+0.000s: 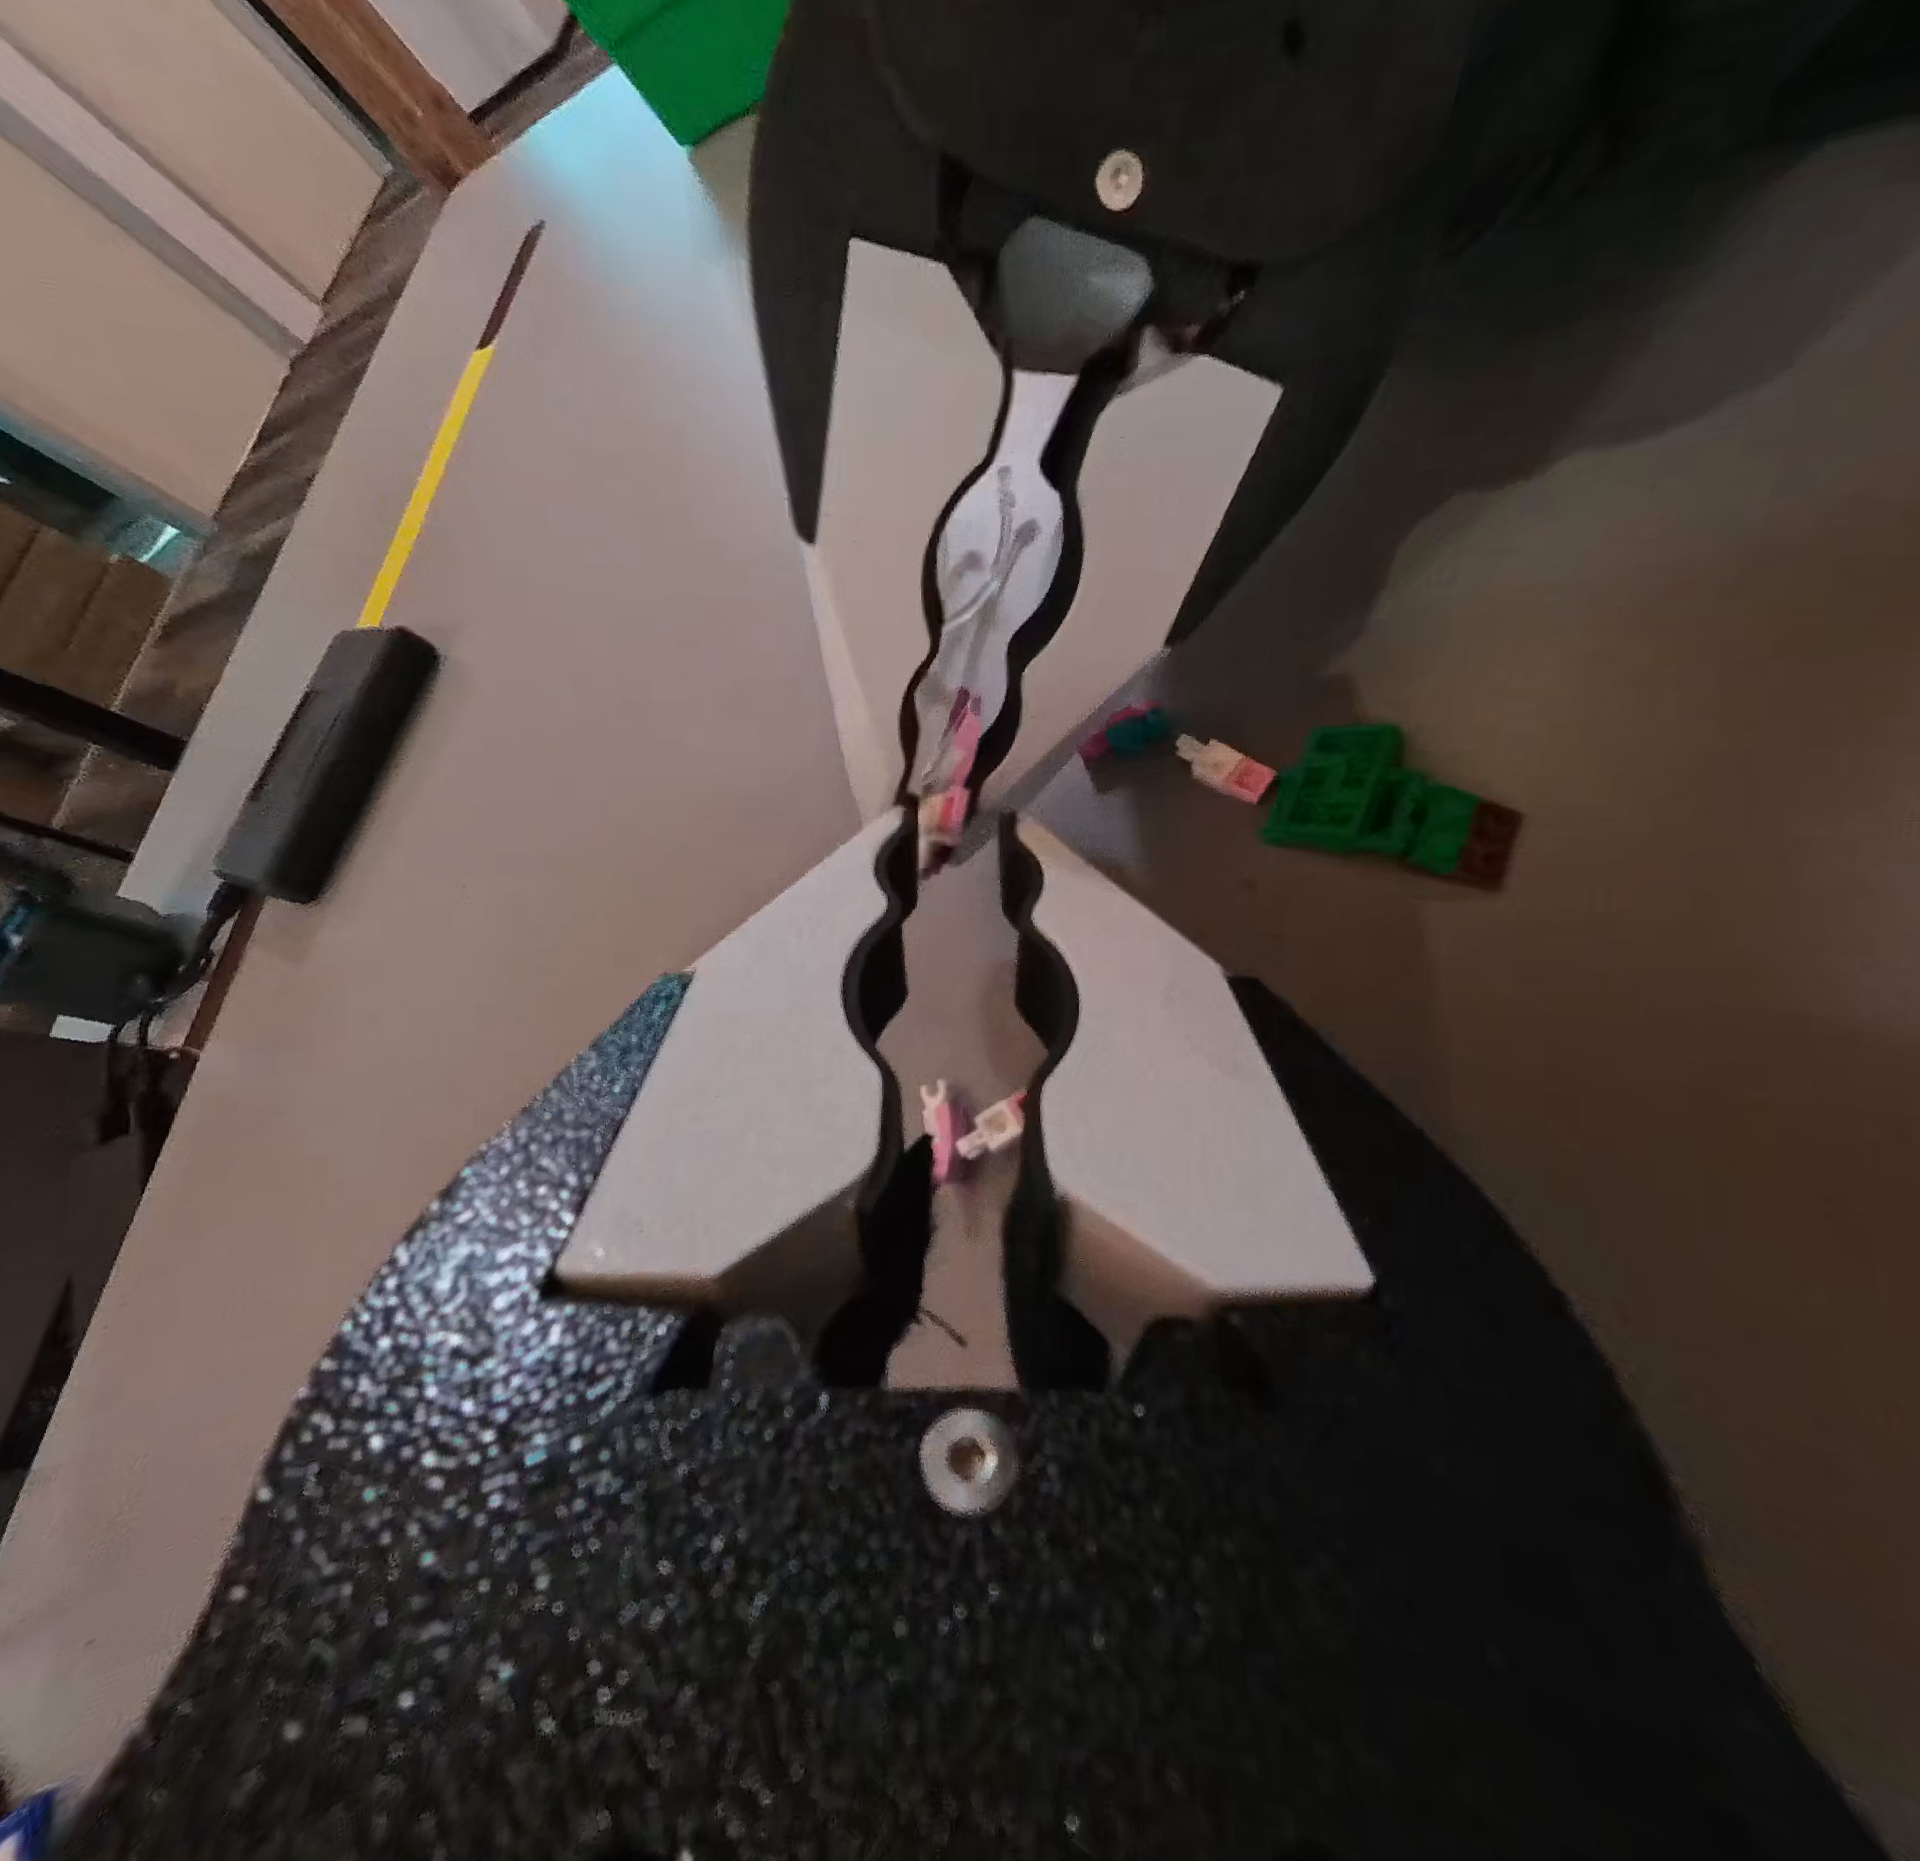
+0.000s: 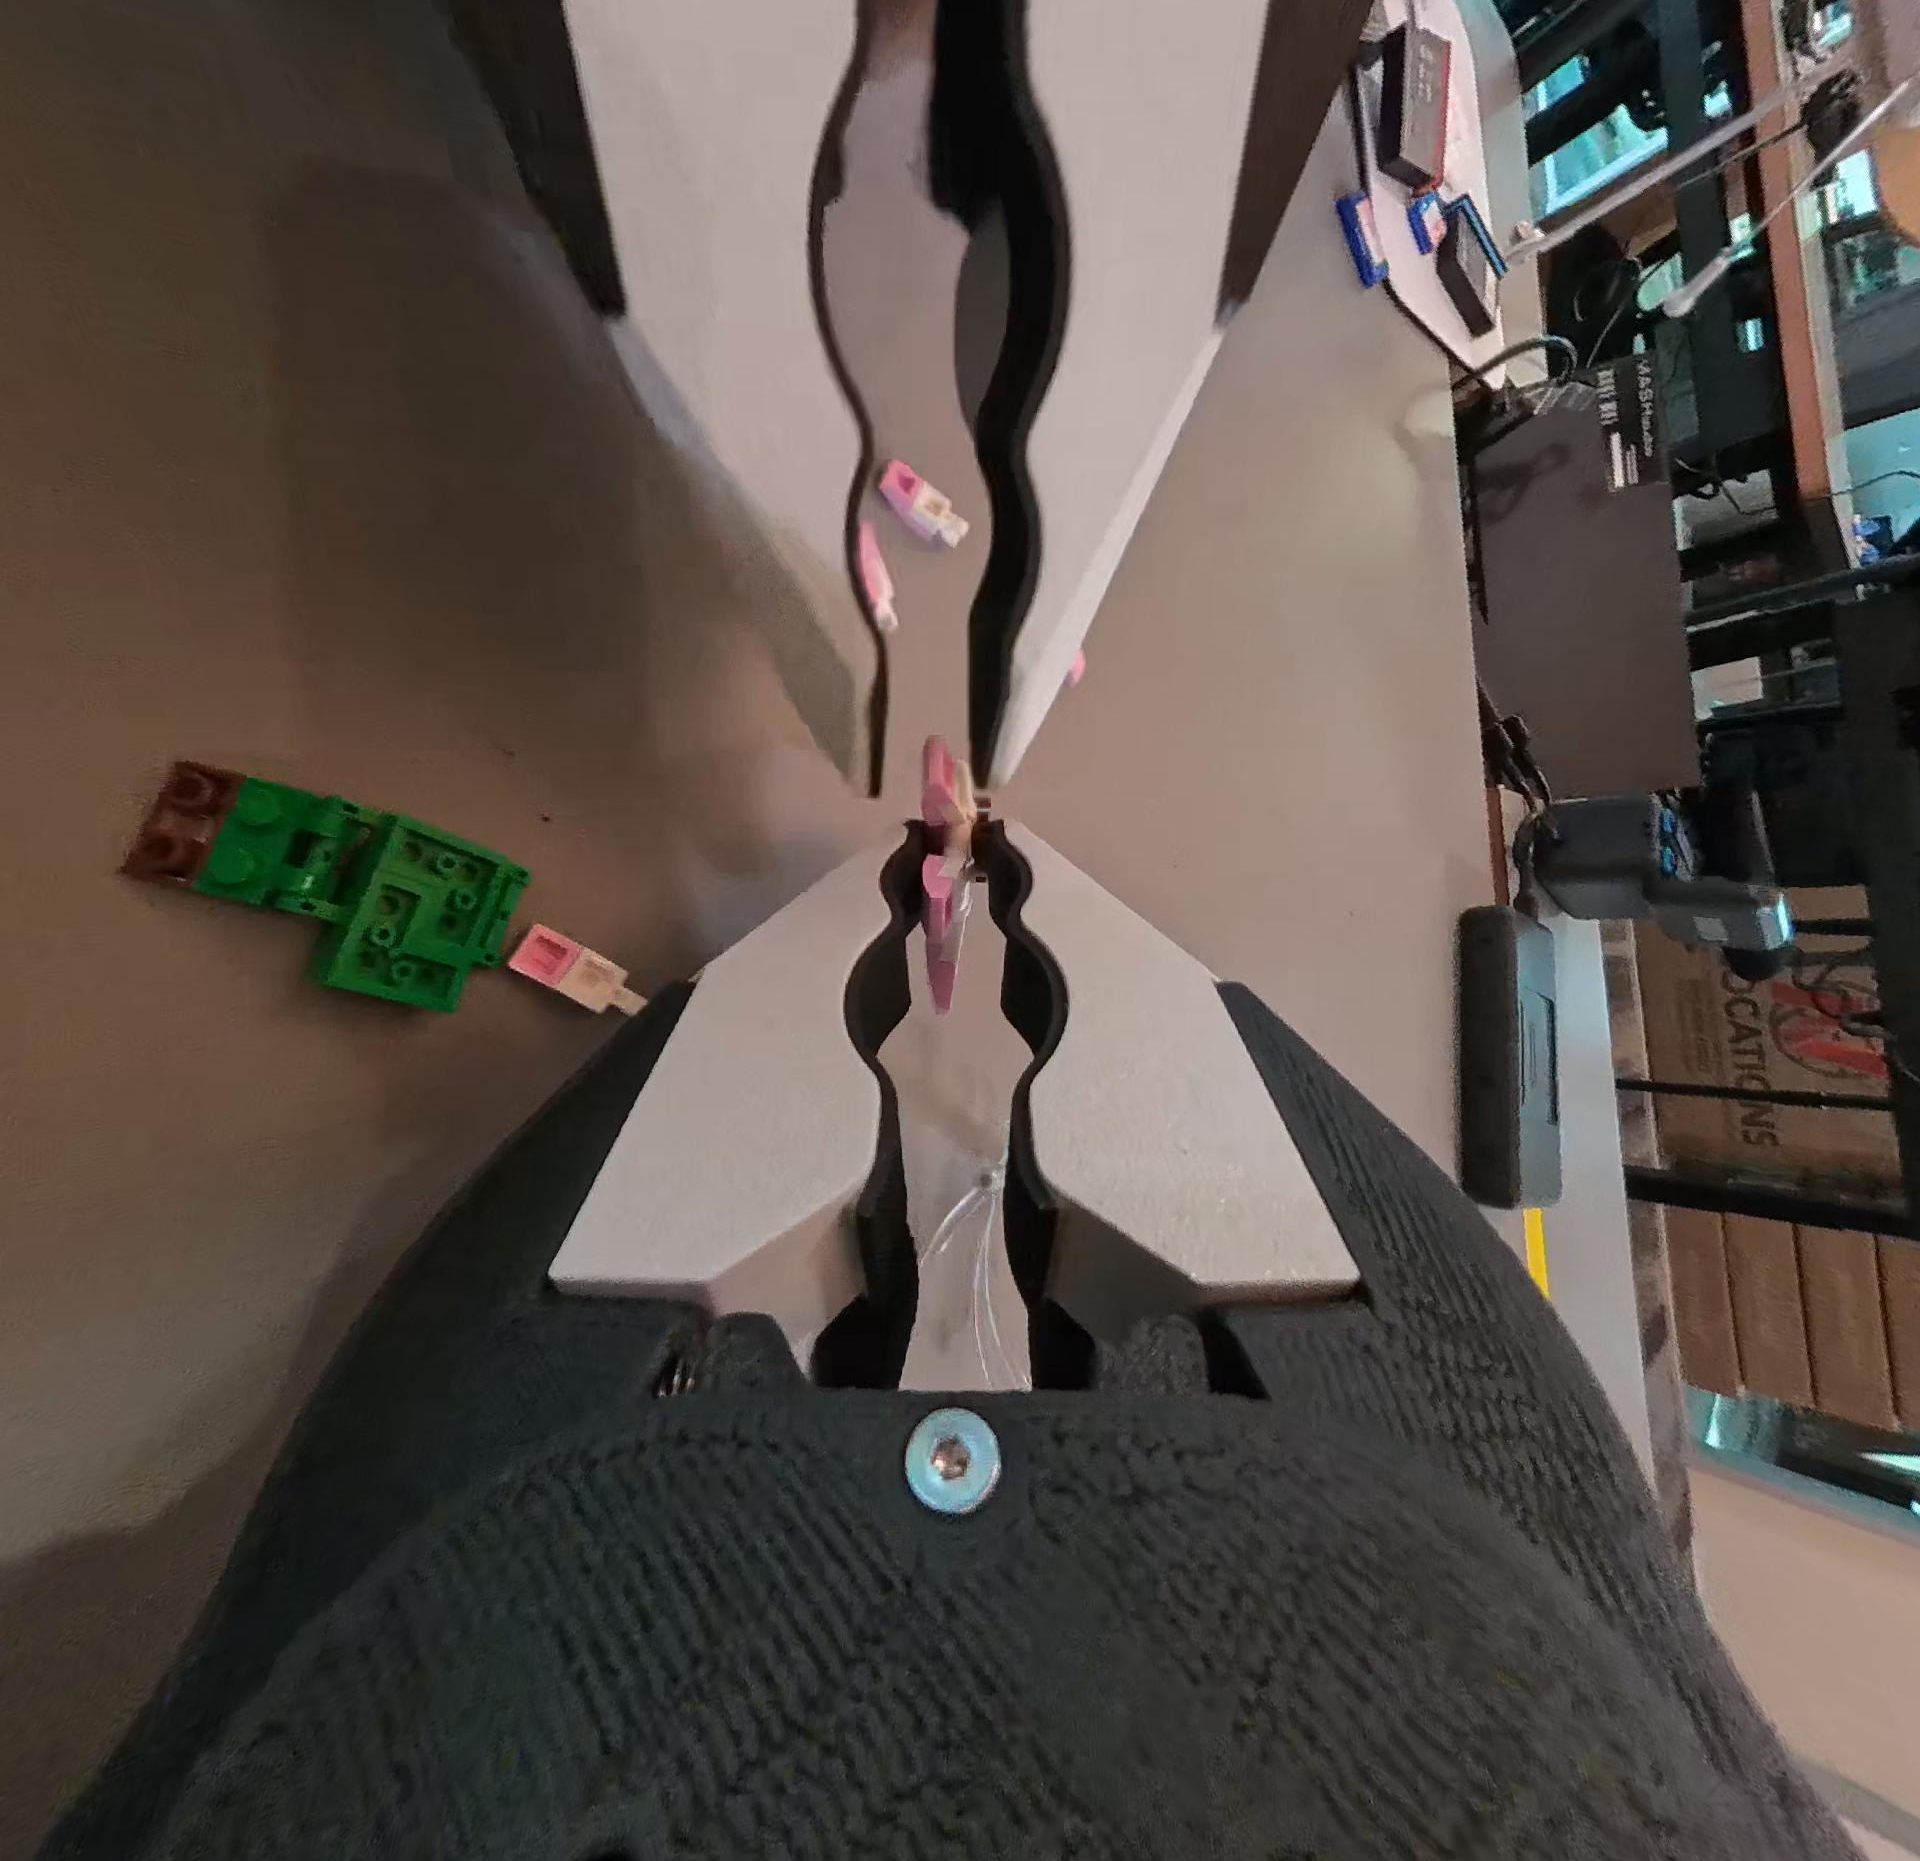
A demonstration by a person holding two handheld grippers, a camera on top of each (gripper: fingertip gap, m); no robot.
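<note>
A small pink-and-cream brick piece (image 2: pixel 948 876) was pinched at mid-frame by the narrowed right gripper (image 2: pixel 948 837); the left gripper (image 1: pixel 954 824), narrowly parted, met it tip to tip. Steady alignment was judged essential.

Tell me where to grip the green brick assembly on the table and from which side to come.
Take the green brick assembly across its narrower studded end, next to the brown plate, coming straight down from above. It lies flat on the table, so only the side walls offer parallel faces. The wide end looks too broad, and a pink-and-cream piece crowds it.
</note>
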